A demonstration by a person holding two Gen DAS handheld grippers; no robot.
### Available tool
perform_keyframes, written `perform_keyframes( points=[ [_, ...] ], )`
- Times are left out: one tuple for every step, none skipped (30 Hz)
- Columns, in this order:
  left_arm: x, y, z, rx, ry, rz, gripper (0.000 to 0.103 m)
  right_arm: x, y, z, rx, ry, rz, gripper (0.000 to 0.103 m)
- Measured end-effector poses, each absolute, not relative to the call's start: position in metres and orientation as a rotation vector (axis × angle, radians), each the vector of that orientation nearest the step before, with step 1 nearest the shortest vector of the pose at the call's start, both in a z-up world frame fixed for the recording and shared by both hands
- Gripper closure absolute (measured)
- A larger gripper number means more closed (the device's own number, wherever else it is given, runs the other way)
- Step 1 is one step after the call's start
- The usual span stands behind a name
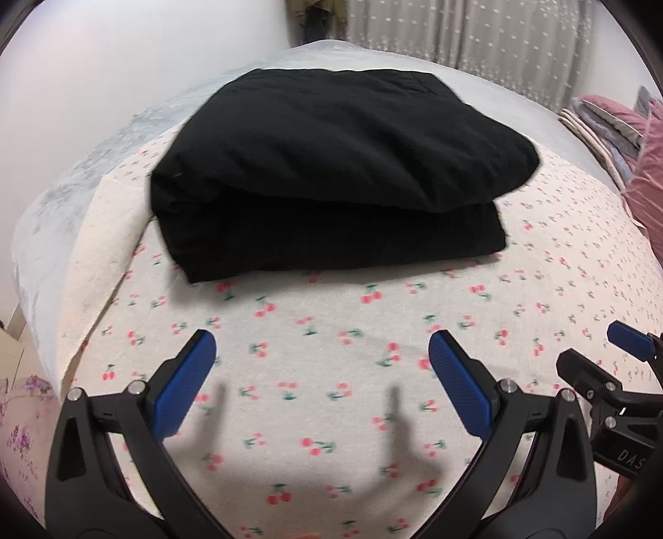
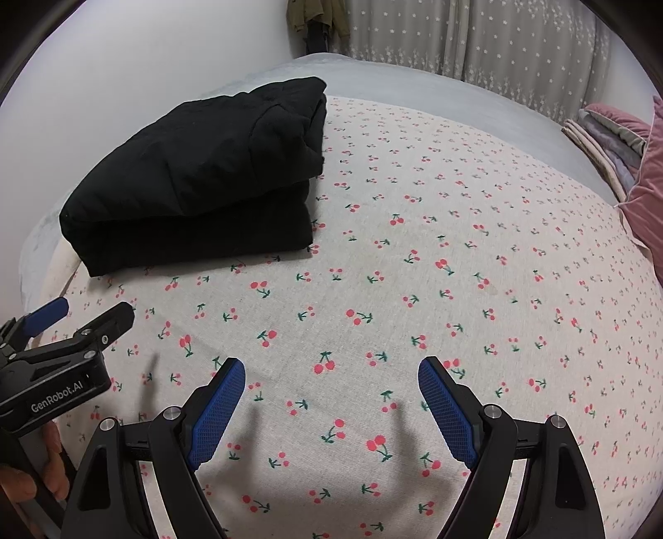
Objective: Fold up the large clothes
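A black garment (image 1: 331, 174) lies folded into a thick rectangular bundle on the cherry-print sheet (image 1: 323, 373). It also shows in the right wrist view (image 2: 199, 182), at the left. My left gripper (image 1: 323, 344) is open and empty, hovering over the sheet in front of the bundle. My right gripper (image 2: 331, 369) is open and empty, over the sheet to the right of the bundle. The right gripper shows at the right edge of the left wrist view (image 1: 621, 373); the left gripper shows at the left edge of the right wrist view (image 2: 74, 327).
The bed has a grey cover (image 2: 414, 87) at its far side. A stack of folded pink and purple bedding (image 2: 613, 141) lies at the right. A white wall (image 1: 103, 62) stands left and a curtain (image 2: 497, 37) behind.
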State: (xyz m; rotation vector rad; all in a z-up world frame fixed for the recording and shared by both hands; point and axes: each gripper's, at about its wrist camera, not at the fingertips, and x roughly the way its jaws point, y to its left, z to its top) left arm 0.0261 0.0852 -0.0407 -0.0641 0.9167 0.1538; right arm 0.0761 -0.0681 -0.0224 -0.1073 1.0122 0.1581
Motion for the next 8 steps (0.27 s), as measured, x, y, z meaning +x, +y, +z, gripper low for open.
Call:
perform_keyframes(
  points=[
    [0.027,0.072,-0.038,-0.037,0.909,0.118,0.001,0.073,-0.073,-0.02,-0.104,0.997,0.137,0.016],
    [0.027,0.061,-0.035,-0.013,0.9,0.086,0.001,0.07,-0.081,-0.017,-0.092,0.976,0.115,0.016],
    [0.026,0.042,-0.032,0.029,0.885,0.042,0.001,0.066,-0.093,-0.015,-0.078,0.961,0.08,0.016],
    [0.025,0.021,-0.029,0.076,0.864,-0.005,0.001,0.064,-0.104,-0.014,-0.067,0.954,0.039,0.016],
    [0.024,0.004,-0.027,0.108,0.848,-0.05,0.001,0.06,-0.121,-0.014,-0.043,0.95,-0.02,0.016],
    [0.023,-0.015,-0.027,0.13,0.844,-0.108,0.001,0.057,-0.138,-0.015,-0.016,0.949,-0.066,0.016],
    [0.024,-0.033,-0.028,0.139,0.853,-0.162,0.001,0.053,-0.154,-0.016,0.012,0.951,-0.103,0.016],
    [0.025,-0.044,-0.03,0.143,0.862,-0.192,0.001,0.049,-0.172,-0.018,0.044,0.957,-0.139,0.016]
  ],
)
